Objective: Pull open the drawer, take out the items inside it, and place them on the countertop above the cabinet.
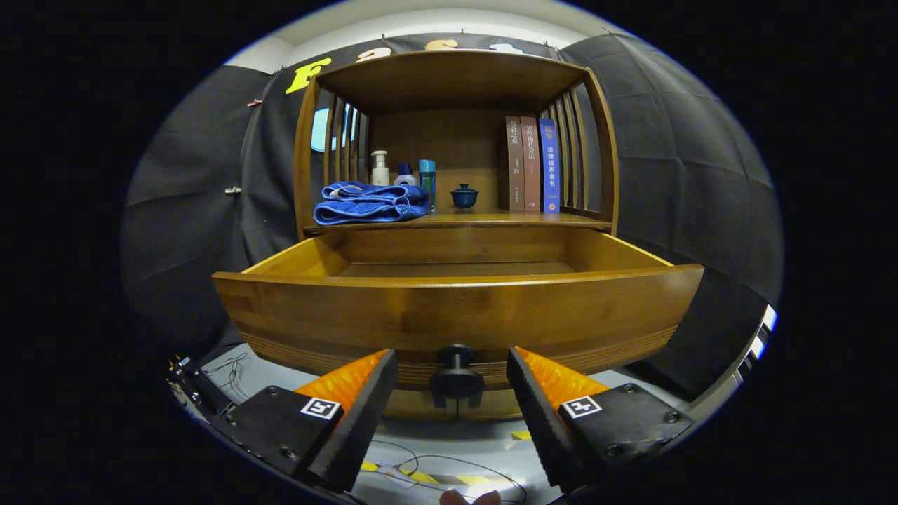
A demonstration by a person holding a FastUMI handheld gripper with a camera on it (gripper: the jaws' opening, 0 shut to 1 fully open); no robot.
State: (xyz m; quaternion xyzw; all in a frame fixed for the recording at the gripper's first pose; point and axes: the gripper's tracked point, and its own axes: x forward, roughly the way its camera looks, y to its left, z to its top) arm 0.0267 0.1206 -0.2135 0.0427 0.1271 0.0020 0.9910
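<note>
Jaws wide apart here, gripping nothing: the gripper (452, 382) sits low in front of the cabinet with its two fingers (365, 407) spread to either side of the knob (457, 379), and there's clear space between each finger and that knob. No contact on either side.

The knob is dark and round, fixed at the middle of the drawer (456, 308) front, right between the fingertips. The drawer itself is pulled well out of the cabinet, its curved wooden front facing us just beyond the fingers. Looking over the front edge, we see the side walls and a strip of the drawer floor at the back; whatever lies nearer the front is hidden behind the front panel, so I can't tell what's in there.

Directly above the drawer is the countertop (491, 219), the wooden shelf surface under a slatted hutch. On it, from one end: a folded blue towel (370, 203), with a white pump bottle (379, 169), a small bottle with a blue cap (405, 175) and a tall blue bottle (427, 181) standing behind it. Near the middle sits a small dark blue lidded cup (464, 196). Over at the other end, three books (531, 165) stand upright, side by side.

Below the gripper, cables (421, 471) trail across the pale floor with yellow-and-black tape.
</note>
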